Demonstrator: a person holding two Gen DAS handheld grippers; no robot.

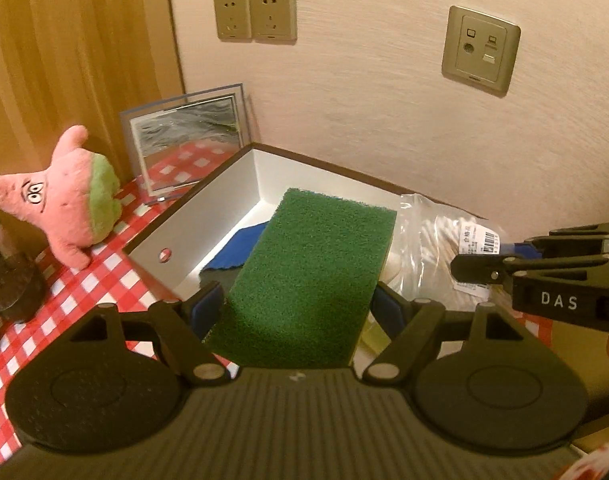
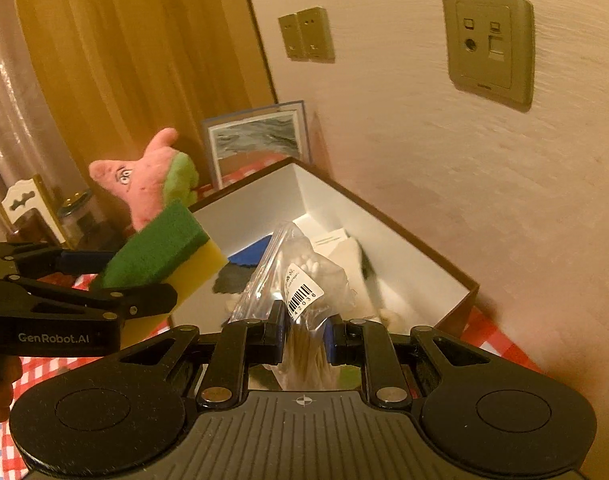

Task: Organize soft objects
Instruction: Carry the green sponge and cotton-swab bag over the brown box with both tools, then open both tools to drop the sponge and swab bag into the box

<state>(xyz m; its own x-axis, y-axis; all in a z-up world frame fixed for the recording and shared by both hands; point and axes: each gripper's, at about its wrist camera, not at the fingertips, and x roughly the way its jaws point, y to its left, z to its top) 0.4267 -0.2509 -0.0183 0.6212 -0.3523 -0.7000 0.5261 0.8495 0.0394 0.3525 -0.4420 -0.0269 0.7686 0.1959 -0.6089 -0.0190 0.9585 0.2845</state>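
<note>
My left gripper (image 1: 300, 308) is shut on a green-and-yellow scouring sponge (image 1: 312, 276), which juts forward over the near rim of a white box with a dark rim (image 1: 208, 216). In the right wrist view the same sponge (image 2: 160, 248) shows at the left, held in the left gripper (image 2: 144, 280). My right gripper (image 2: 304, 336) is shut on a clear plastic bag of cotton swabs (image 2: 300, 276) with a barcode label, held above the box (image 2: 404, 280). That bag (image 1: 444, 248) also appears at the right of the left wrist view, next to the right gripper (image 1: 484, 264). A blue cloth (image 1: 244, 248) lies inside the box.
A pink star-shaped plush with a green patch (image 1: 68, 200) stands on the red-checked tablecloth (image 1: 84, 292) left of the box. A framed picture (image 1: 184, 144) leans on the wall behind it. Dark jars (image 1: 12, 284) stand at the far left. Wall sockets (image 1: 256, 14) are above.
</note>
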